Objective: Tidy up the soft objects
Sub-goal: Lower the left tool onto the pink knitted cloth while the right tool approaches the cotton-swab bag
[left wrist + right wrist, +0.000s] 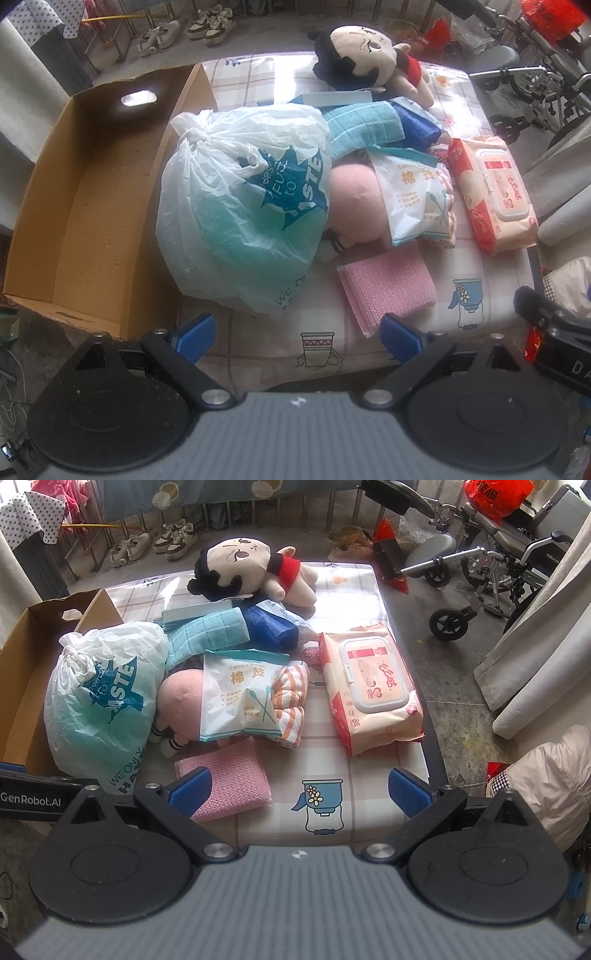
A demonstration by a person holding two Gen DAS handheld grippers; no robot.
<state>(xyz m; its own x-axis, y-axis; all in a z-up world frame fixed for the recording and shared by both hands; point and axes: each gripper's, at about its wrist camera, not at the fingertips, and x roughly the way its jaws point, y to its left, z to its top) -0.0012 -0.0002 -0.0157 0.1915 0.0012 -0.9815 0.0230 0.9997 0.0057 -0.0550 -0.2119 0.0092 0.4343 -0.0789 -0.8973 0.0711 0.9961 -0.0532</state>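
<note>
A pile of soft things lies on a checked table (480, 266). A knotted white plastic bag (240, 206) (99, 701) sits at the left beside an open cardboard box (74, 206) (22, 657). A pink plush (354, 199) (181, 698) lies under a cotton swab pack (240, 698). A folded pink cloth (386, 288) (229, 782) lies at the front, a wet wipes pack (495, 192) (373, 690) at the right, a black-haired doll (369, 51) (251, 568) at the back. My left gripper (297, 338) hangs open before the bag and cloth. My right gripper (299, 792) is open, its left finger over the pink cloth.
A teal cloth (207, 631) and a dark blue pack (273, 627) lie mid-pile, with a striped orange cloth (291, 705) beside the swab pack. A wheelchair (498, 565) and shoes (173, 539) stand on the floor beyond. Curtains (535, 646) hang at the right.
</note>
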